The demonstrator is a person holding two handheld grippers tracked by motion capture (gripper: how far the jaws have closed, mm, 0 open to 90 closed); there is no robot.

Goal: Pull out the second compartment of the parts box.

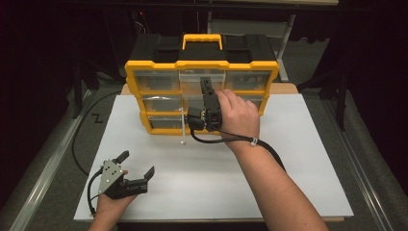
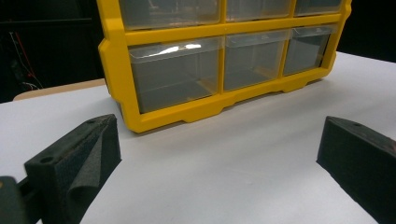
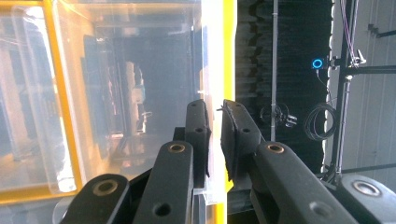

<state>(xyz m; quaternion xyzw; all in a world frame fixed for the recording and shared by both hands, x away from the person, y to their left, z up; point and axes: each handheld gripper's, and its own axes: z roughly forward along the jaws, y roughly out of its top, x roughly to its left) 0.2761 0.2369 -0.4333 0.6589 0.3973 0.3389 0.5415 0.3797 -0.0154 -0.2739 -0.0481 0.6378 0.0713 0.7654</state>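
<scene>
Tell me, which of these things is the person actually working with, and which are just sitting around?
In use: right gripper, fingers pinched on the front of the clear top middle drawer; yellow drawer cabinet.

Idle: left gripper, open, near the white table's front edge; black cable on the floor; small white bit before the cabinet.

My right claw (image 1: 206, 86) is black, and so is my left claw (image 1: 138, 163), which carries a grey plate (image 1: 109, 175). The organiser (image 1: 156, 65) I work at has a bright yellow frame, a black top, a yellow handle (image 1: 202, 38) and clear, smoky drawers (image 2: 175, 74). The counter (image 1: 288, 159) is plain white. Both cables (image 1: 216, 140) are black.
</scene>
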